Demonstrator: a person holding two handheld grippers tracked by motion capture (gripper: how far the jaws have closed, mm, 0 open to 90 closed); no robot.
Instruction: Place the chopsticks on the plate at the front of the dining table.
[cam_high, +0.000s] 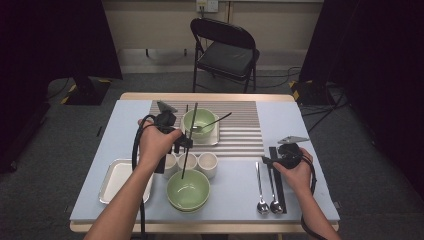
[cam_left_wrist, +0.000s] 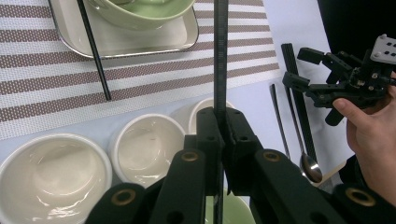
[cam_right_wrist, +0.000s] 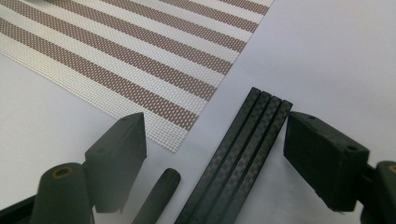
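Observation:
My left gripper (cam_high: 184, 144) (cam_left_wrist: 219, 126) is shut on a long black chopstick (cam_high: 190, 140) (cam_left_wrist: 220, 56), held steeply above the white cups (cam_high: 189, 161) (cam_left_wrist: 147, 144). A second black stick (cam_left_wrist: 95, 51) slants across the corner of the steel tray (cam_left_wrist: 154, 44), its tip on the striped mat. My right gripper (cam_high: 268, 161) (cam_right_wrist: 219, 144) hovers low at the table's right. Its jaws are open on either side of a bundle of flat black chopsticks (cam_high: 276, 180) (cam_right_wrist: 243, 149) that lies on the table. The pads (cam_right_wrist: 322, 149) do not press on the bundle.
A green bowl (cam_high: 200, 120) with a utensil in it sits in the tray on the striped mat (cam_high: 240, 130). Another green bowl (cam_high: 188, 190) stands near the front edge, with an empty steel tray (cam_high: 112, 182) to its left. Two spoons (cam_high: 260, 187) lie beside the chopstick bundle.

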